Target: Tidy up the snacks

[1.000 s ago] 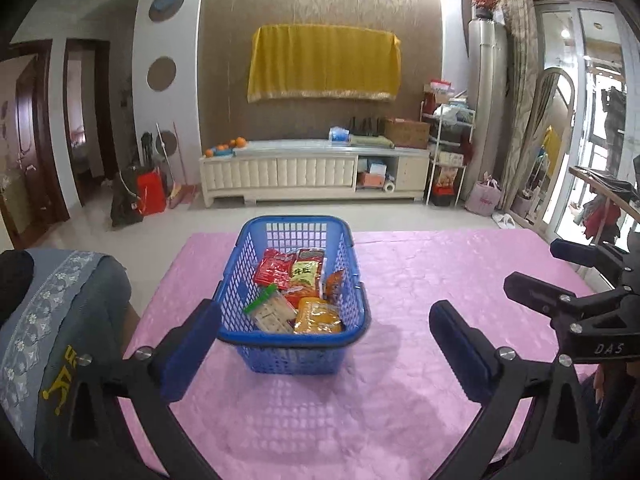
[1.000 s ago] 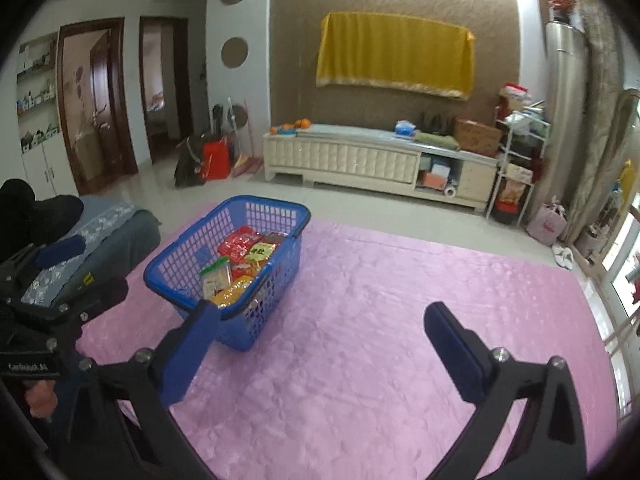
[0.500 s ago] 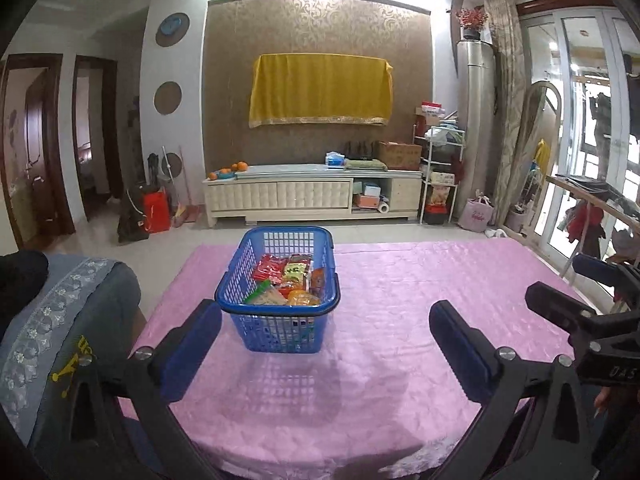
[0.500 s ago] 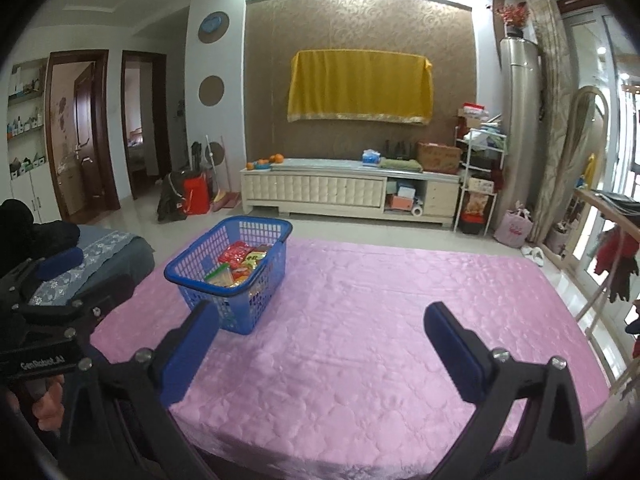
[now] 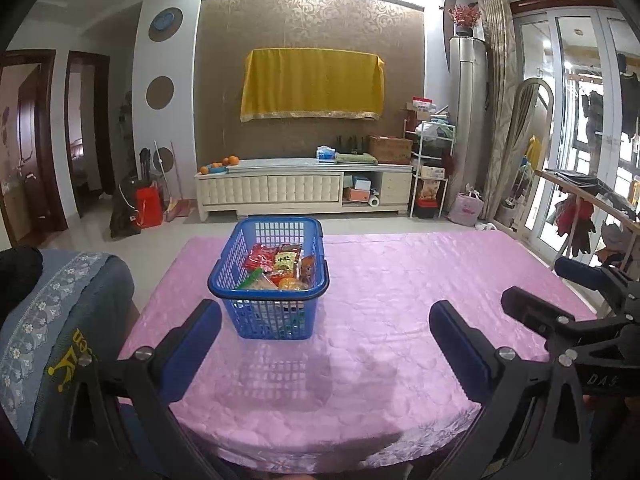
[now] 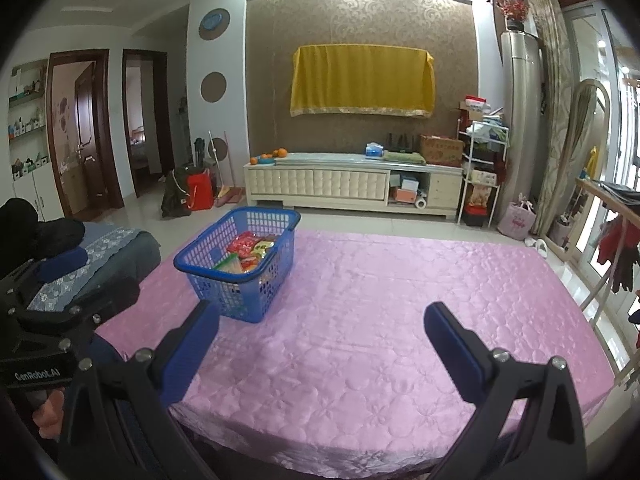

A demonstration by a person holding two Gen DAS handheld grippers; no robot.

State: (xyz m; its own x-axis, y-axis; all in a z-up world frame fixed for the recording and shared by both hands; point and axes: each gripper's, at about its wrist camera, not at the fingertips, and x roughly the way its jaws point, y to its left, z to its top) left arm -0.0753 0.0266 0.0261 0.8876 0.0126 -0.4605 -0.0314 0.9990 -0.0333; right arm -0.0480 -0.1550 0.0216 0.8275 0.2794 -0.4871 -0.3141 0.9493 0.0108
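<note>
While both tools hang at the near edge of the pink-clothed surface [image 5: 400,288], neither grasps anything. The left tool [image 5: 324,344] has its blue pads spread wide over bare cloth, released. The right tool [image 6: 320,344] is likewise spread wide and released, with nothing between its pads.

The blue basket [image 5: 269,322] stands upright on the surface, at about 11 o'clock from the left tool and well apart from it; in the right wrist view the blue basket [image 6: 240,300] sits at about 10 o'clock, near that tool's left pad. Snack packets [image 5: 280,266] in red, yellow, orange and green lie piled inside the basket, below its rim.

At 9 o'clock beside the surface is a grey-blue chair back [image 5: 60,320] with a floral trim. A cream cabinet [image 5: 304,192] stands against the far wall at 12 o'clock, beneath a yellow cloth [image 5: 312,84].
</note>
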